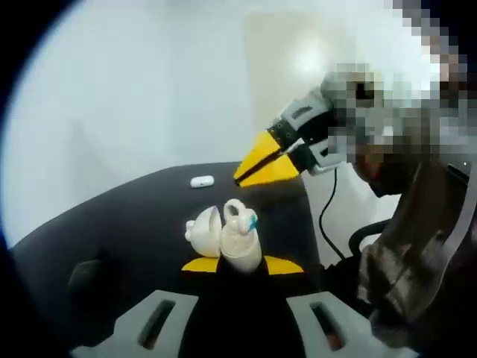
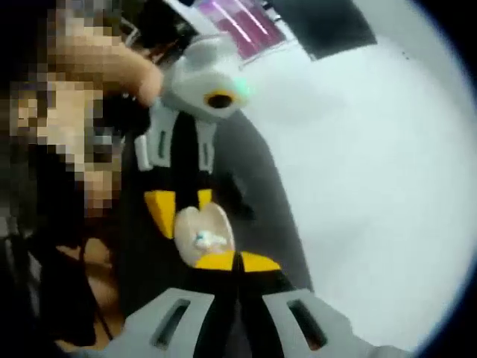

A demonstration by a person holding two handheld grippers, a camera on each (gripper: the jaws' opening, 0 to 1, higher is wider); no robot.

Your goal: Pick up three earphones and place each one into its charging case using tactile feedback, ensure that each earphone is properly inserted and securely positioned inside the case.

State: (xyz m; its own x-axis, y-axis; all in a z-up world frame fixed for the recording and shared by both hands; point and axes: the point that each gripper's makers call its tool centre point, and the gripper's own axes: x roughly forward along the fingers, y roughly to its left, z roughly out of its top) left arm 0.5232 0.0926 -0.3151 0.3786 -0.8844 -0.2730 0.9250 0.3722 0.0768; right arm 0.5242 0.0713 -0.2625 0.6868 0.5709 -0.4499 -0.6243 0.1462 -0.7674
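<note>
Left gripper view: yellow-tipped left gripper (image 1: 242, 265) pinches an open white charging case (image 1: 223, 237), an earphone (image 1: 237, 212) seated in it, above a black table (image 1: 112, 224). Beyond, a second white earphone (image 1: 202, 180) lies on the table near the right gripper (image 1: 261, 165), its jaws pressed together. Right gripper view: right gripper (image 2: 237, 261), tips together, sits just before the case (image 2: 203, 233), held from the far side by the left gripper (image 2: 176, 205)

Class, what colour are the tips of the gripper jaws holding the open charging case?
Yellow tips grip the white charging case, clearest in the left gripper view.
</note>
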